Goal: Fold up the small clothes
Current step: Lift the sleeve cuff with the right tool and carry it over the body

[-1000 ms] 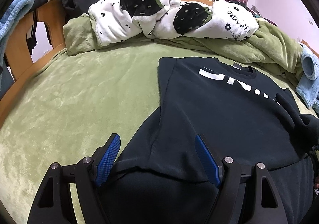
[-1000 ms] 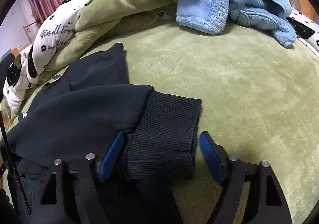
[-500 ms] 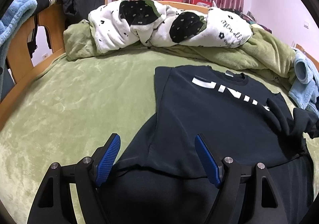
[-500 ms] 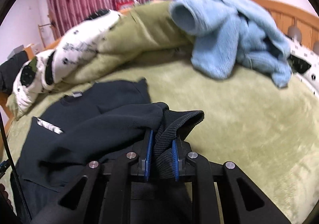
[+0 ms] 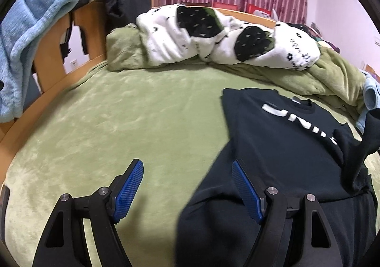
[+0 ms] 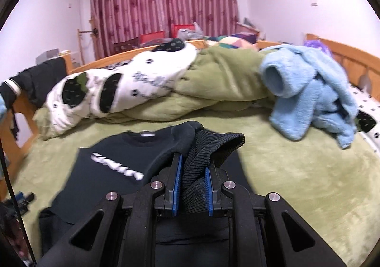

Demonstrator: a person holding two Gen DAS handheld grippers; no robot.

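1. Now, the risk as we see it: we hold only the ribbed cuff (image 6: 209,148) at the sleeve end, so the sleeve could slide out of the pads, or a pull could drag the whole black sweatshirt (image 5: 280,148) out of square on the green blanket (image 5: 142,124).
2. Our right gripper (image 6: 192,189) sits low centre of its view, pads clamped tight on that cuff, lifted above the sweatshirt body.
3. Our left gripper (image 5: 187,189) stands wide apart and grips nothing; its right finger (image 5: 247,193) overlaps the sweatshirt's lower left part, whether touching we cannot tell.
4. Sweatshirt lies flat, centre-right of the left view, white lettering up.
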